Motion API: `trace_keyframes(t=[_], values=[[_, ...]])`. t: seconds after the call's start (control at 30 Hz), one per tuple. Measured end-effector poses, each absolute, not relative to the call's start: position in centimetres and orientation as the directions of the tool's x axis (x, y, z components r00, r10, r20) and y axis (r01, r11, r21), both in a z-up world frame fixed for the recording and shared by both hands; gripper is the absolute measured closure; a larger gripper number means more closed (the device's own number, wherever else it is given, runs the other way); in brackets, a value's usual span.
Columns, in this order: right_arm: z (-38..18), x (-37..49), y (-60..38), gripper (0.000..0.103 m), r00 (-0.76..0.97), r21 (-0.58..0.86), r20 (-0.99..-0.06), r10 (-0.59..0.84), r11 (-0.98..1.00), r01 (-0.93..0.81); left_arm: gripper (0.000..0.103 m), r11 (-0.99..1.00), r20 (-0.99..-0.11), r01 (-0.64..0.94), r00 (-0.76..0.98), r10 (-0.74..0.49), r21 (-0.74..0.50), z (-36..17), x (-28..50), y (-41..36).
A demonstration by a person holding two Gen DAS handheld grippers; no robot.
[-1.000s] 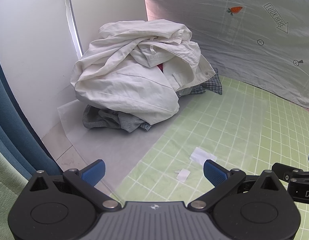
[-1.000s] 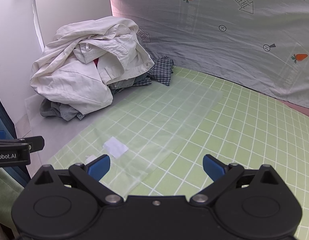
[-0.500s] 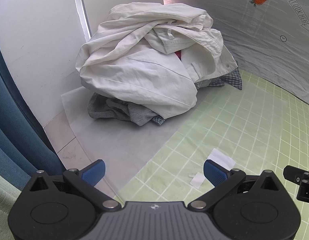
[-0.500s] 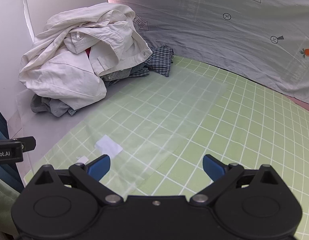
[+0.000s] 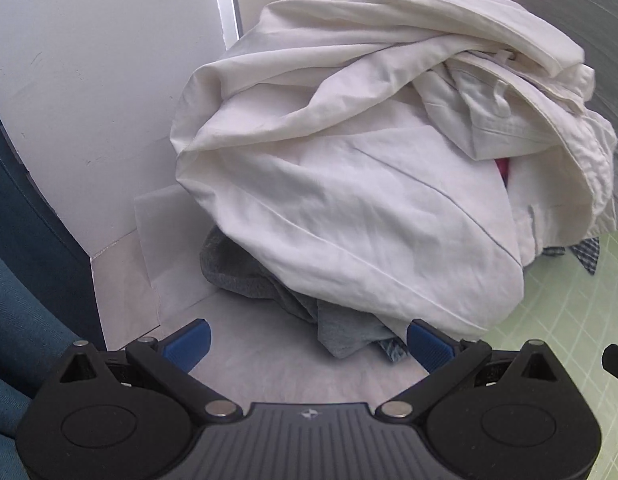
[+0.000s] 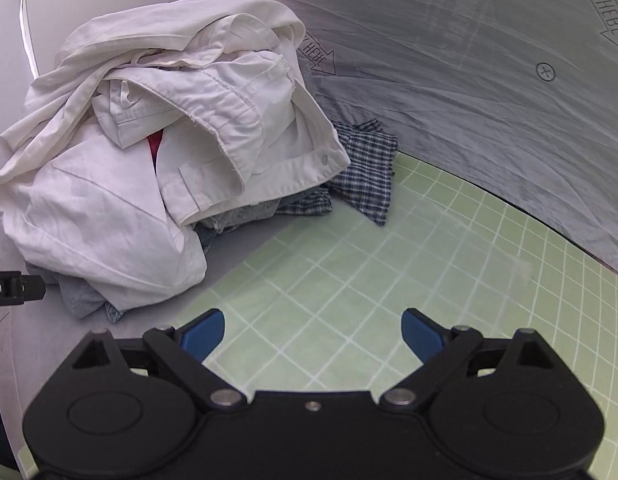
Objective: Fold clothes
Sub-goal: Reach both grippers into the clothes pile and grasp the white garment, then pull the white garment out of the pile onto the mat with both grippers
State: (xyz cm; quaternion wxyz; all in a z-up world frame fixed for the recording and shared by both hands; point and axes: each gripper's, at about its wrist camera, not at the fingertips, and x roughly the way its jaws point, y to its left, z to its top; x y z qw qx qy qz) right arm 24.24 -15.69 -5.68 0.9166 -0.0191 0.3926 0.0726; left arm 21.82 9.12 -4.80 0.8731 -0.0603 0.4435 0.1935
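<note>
Big crumpled white cotton garment (image 5: 349,184) heaped on grey and checked clothes, at 12 o'clock of left hand-held gripper (image 5: 307,344). Both wide, empty; right hand-held gripper (image 6: 313,334) over green grid mat (image 6: 389,280). Looks like reaching; next, pinch an edge.

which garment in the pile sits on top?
The crumpled white cotton garment tops the pile; the grey knit garment and the blue-and-white checked cloth only poke out from beneath its edges.
</note>
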Motion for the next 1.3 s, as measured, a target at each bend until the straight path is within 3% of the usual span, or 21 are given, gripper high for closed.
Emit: trace_keyframes(t=[0.27, 0.43, 0.47, 0.53, 0.6, 0.7, 1.07, 1.17, 1.3], values=[[-4.3, 33.8, -11.0, 0.013, 0.705, 0.019, -0.684, 0.185, 0.972, -0.236, 0.013, 0.892, -0.845, -0.452, 0.477, 0.242, 0.0, -5.6, 27.5, 12.6], [-3.7, 36.8, -9.9, 0.027, 0.699, 0.045, -0.68, 0.221, 0.964, -0.261, 0.041, 0.898, -0.851, -0.44, 0.482, 0.207, -0.031, -5.5, 28.8, 12.5], [-3.7, 37.0, -9.8, 0.031, 0.694, 0.053, -0.681, 0.234, 0.961, -0.271, 0.05, 0.899, -0.85, -0.436, 0.485, 0.206, -0.031, -5.4, 28.8, 12.2], [-3.6, 36.5, -9.9, 0.048, 0.7, 0.055, -0.667, 0.255, 0.954, -0.295, 0.065, 0.902, -0.846, -0.43, 0.492, 0.204, -0.032, -5.3, 28.9, 11.7], [-3.4, 35.7, -10.0, 0.059, 0.717, 0.033, -0.647, 0.261, 0.948, -0.315, 0.081, 0.903, -0.841, -0.43, 0.497, 0.213, -0.026, -5.1, 28.8, 11.3], [-2.9, 34.0, -10.5, 0.07, 0.757, -0.024, -0.61, 0.237, 0.949, -0.316, 0.09, 0.904, -0.829, -0.426, 0.516, 0.216, -0.03, -4.6, 27.8, 10.7], [-3.1, 25.8, -16.7, 0.076, 0.813, -0.062, -0.575, 0.086, 0.987, -0.148, 0.095, 0.938, -0.803, -0.345, 0.567, 0.184, -0.029, -3.1, 20.9, 7.8], [-3.5, 22.1, -20.0, 0.076, 0.814, -0.095, -0.58, -0.017, 0.994, -0.047, 0.095, 0.953, -0.805, -0.303, 0.57, 0.166, -0.018, -3.0, 18.3, 6.4], [-3.9, 15.9, -25.6, 0.077, 0.789, -0.248, -0.566, -0.237, 0.963, 0.111, 0.095, 0.977, -0.819, -0.211, 0.562, 0.12, -0.001, -3.4, 14.7, 3.5]])
